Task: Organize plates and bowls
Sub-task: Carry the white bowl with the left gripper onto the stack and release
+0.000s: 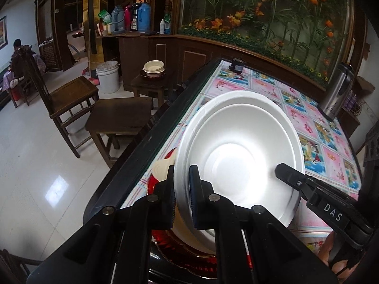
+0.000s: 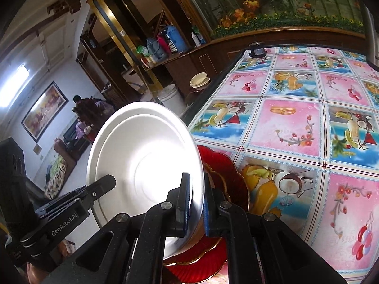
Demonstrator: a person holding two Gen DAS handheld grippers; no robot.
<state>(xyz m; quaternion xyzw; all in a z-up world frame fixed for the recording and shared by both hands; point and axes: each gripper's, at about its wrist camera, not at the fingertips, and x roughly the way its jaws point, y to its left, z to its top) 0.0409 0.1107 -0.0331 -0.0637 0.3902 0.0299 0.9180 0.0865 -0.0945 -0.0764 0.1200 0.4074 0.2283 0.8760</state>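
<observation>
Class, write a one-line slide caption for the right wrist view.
Both grippers, right gripper and left gripper, clamp opposite rims of a white bowl above red plates.

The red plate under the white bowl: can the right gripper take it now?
Probably not. The right gripper is shut on the white bowl rim, as is the left gripper, and the bowl covers much of the red plate.

My left gripper and right gripper are matte black with blue pads, silver screws, and white "DAS" and "GenRobot.AI" lettering.
</observation>
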